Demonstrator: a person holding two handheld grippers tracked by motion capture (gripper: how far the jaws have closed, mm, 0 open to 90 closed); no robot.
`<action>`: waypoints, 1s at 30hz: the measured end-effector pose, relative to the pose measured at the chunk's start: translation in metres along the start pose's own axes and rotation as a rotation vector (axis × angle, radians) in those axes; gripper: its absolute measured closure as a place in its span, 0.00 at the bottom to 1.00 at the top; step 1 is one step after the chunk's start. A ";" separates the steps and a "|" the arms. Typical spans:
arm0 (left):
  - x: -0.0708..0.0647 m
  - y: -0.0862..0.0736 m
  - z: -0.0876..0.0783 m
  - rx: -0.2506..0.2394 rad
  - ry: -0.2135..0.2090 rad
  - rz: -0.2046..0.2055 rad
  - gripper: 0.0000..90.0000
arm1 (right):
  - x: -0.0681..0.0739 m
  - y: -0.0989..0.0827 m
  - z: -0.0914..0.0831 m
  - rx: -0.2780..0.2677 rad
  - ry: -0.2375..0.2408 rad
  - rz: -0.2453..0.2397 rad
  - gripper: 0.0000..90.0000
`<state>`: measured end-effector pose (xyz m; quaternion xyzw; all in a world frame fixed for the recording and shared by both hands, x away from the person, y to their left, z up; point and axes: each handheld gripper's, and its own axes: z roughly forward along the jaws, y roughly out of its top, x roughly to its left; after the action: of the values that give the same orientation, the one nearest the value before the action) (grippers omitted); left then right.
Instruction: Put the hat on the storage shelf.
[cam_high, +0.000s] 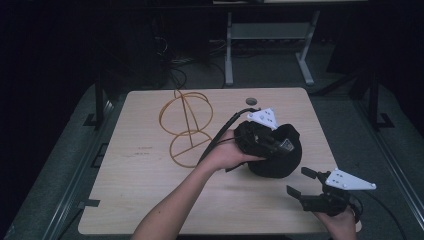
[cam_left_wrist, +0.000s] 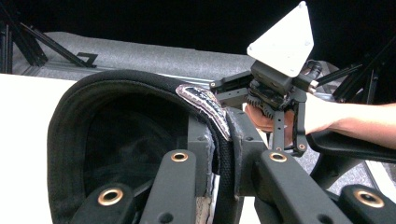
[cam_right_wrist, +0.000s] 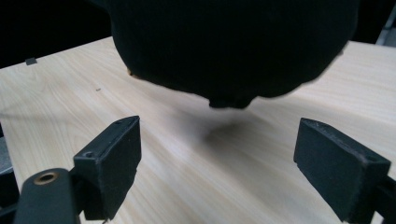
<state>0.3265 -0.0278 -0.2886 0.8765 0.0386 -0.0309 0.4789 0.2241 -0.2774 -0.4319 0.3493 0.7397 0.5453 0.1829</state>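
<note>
A black cap (cam_high: 282, 162) hangs a little above the wooden table (cam_high: 140, 190), right of centre. My left gripper (cam_high: 277, 145) is shut on its rim. In the left gripper view the jaws pinch the cap's edge (cam_left_wrist: 70, 121) beside a sewn label (cam_left_wrist: 205, 105), and the cap's hollow inside faces the camera. My right gripper (cam_high: 300, 181) stands open near the table's front right edge, just in front of the cap, with nothing between its fingers. It shows farther off in the left gripper view (cam_left_wrist: 289, 145). From the right gripper (cam_right_wrist: 217, 158) the cap's crown (cam_right_wrist: 224, 46) floats over its shadow.
A yellow wire hoop frame (cam_high: 185, 127) lies on the table at the back left of centre. A round cable hole (cam_high: 250, 101) sits near the far edge. Behind the table stands a grey desk frame (cam_high: 229, 50). Dark floor surrounds the table.
</note>
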 end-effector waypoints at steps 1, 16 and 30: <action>-0.001 0.000 0.001 0.000 -0.006 0.002 0.90 | 0.001 0.001 0.000 -0.008 -0.001 -0.003 0.16; -0.020 0.015 0.015 0.025 -0.096 0.060 0.91 | 0.001 0.017 0.003 -0.091 -0.042 -0.078 0.30; -0.023 0.020 0.013 0.022 -0.118 0.070 0.91 | 0.004 0.025 -0.003 -0.132 -0.041 -0.131 0.92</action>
<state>0.3050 -0.0504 -0.2768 0.8792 -0.0206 -0.0660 0.4714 0.2268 -0.2726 -0.4070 0.2983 0.7197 0.5724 0.2558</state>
